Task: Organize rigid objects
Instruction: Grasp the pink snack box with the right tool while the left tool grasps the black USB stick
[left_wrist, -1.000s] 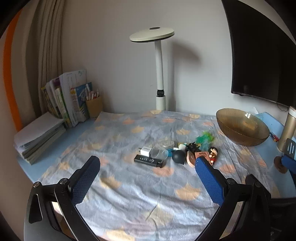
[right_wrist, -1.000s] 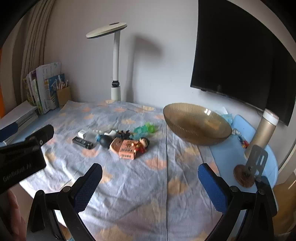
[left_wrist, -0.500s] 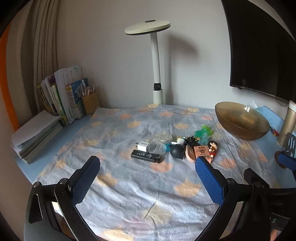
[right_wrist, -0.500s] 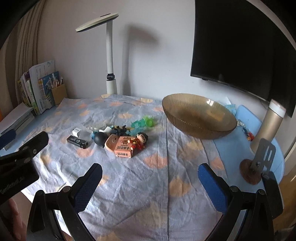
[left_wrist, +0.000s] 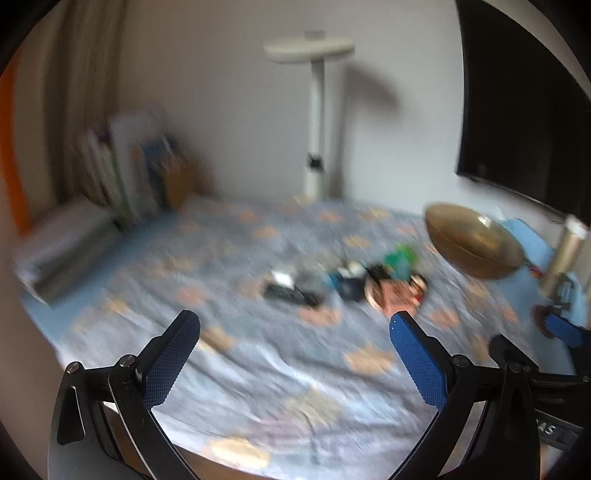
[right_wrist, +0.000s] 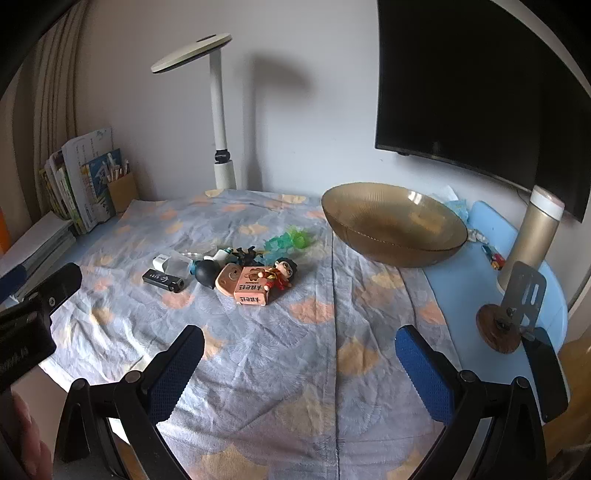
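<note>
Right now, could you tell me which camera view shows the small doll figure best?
The right wrist view: the doll figure is sharp, lying against the pink box. The left wrist view is motion-blurred, showing only a reddish smear.

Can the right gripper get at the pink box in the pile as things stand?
Probably yes. The right gripper is open and empty, with only bare cloth between it and the pink box, which lies at the pile's near edge.

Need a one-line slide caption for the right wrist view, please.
Open right gripper hovers above patterned cloth; small-object pile left of empty amber bowl.
</note>
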